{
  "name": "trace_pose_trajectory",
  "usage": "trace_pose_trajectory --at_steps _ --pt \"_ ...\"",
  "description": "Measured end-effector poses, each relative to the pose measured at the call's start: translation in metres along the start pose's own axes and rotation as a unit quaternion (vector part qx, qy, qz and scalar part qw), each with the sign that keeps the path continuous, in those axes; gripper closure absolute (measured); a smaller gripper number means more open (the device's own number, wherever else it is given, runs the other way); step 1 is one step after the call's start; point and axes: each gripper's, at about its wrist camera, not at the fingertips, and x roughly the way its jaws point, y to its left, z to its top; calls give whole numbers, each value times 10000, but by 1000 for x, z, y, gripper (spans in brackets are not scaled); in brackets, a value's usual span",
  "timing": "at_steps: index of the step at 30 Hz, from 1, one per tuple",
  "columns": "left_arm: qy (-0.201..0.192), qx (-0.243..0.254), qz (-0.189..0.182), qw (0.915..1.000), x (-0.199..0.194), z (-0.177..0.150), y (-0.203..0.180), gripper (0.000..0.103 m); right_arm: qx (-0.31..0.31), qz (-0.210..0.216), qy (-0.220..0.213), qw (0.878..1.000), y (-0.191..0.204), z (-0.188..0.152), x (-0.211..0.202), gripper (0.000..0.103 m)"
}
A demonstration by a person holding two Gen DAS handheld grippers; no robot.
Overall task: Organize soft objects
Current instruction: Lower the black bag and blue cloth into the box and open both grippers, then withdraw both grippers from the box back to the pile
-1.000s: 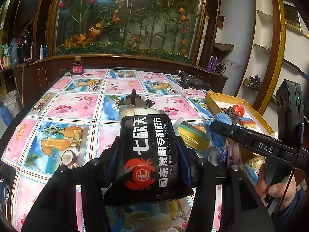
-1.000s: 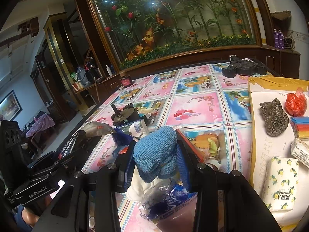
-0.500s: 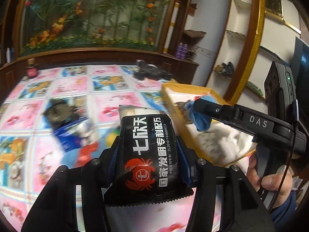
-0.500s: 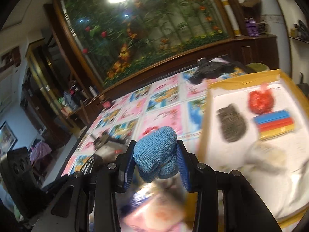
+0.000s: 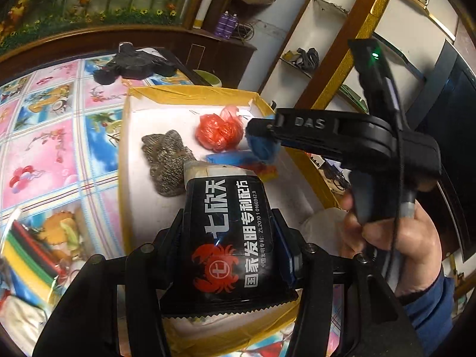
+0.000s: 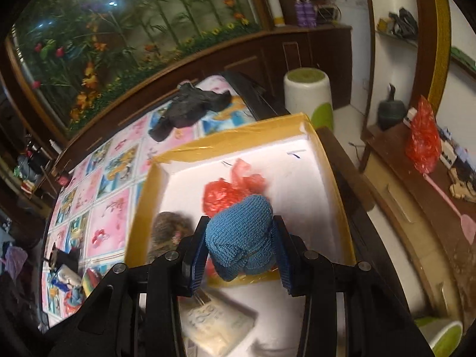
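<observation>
the black packet (image 5: 229, 235) carries white characters and a red crab. the cloth bundle (image 6: 242, 238) is knitted blue. the tray (image 6: 226, 144) has a yellow rim and a white floor. in it lie a crumpled red bag (image 5: 218, 132) and a speckled grey-brown knit (image 5: 168, 160). the tablecloth (image 5: 47, 148) shows pink and blue squares with fruit pictures.

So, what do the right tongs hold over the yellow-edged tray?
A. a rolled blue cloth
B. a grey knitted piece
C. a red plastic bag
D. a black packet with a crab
A: the right tongs are shut on the rolled blue cloth, while the red plastic bag lies in the tray below.
</observation>
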Motion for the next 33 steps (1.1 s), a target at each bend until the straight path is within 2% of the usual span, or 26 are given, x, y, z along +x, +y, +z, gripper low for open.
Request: trace_pose_trajectory --at_steps 3,5,8,14,15,17,20,23,28,31,33 --pt "4 29 38 10000 6 2 -4 52 -36 -294 153 9994 2 13 13 63" --pt "26 -28 -16 10000 10 2 -2 52 -40 -324 200 9993 7 21 22 63" --pt "64 -18 -16 10000 13 0 2 51 -129 -462 254 9985 12 26 29 57" --pt "85 24 -135 9999 11 -3 1 38 -206 -431 34 9989 15 22 23 24" --pt "59 35 -107 9999 9 -3 0 34 -200 -442 -54 9988 14 20 22 25" --pt "-33 50 -107 9999 1 -3 -1 34 -212 -384 -199 9988 15 15 13 25" --pt "-219 58 -11 9997 -13 -3 -1 34 -153 -226 -402 9988 16 -1 -10 25" --pt "-220 -33 26 9997 -26 -4 3 34 -117 38 -668 9977 21 -26 -41 24" --pt "-372 -162 -75 9991 -59 -20 18 34 -77 366 -1051 9938 31 -72 -84 20" --pt "-539 -110 4 9985 -84 -36 34 34 -106 594 -1142 9916 42 -99 -97 17" --pt "-707 -164 95 9973 -104 -50 53 34 -162 845 -1055 9907 53 -114 -97 17"
